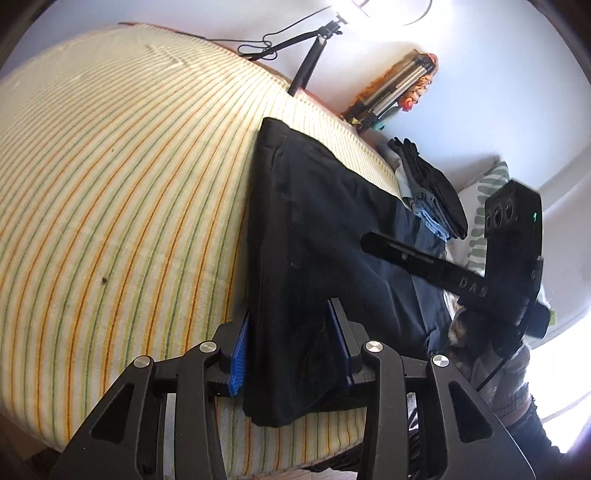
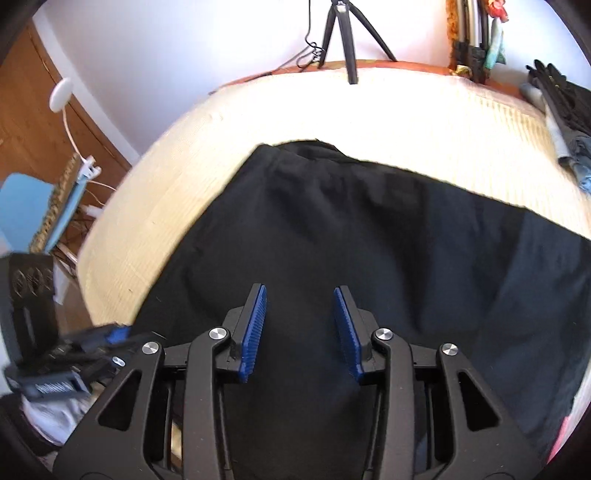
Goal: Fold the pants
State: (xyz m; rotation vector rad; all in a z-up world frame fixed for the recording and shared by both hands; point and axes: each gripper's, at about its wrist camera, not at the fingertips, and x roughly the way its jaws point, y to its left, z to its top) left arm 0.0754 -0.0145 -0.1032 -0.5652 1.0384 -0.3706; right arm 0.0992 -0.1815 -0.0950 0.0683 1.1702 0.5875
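Note:
Dark navy pants (image 1: 314,236) lie spread on a bed with a cream striped cover (image 1: 110,184). My left gripper (image 1: 291,314) is open, its blue pads either side of the near end of the pants at the bed's front edge. In the right wrist view the pants (image 2: 351,240) fill the middle and my right gripper (image 2: 301,295) is open just above the cloth, holding nothing. The right gripper also shows in the left wrist view (image 1: 373,242), over the pants at the right. The left gripper appears blurred at the lower left of the right wrist view (image 2: 114,334).
A stack of folded clothes (image 1: 428,188) sits at the bed's far right edge. A black tripod (image 2: 341,33) stands behind the bed against the wall. A wooden cabinet (image 2: 33,122) and a blue chair (image 2: 26,206) stand left of the bed.

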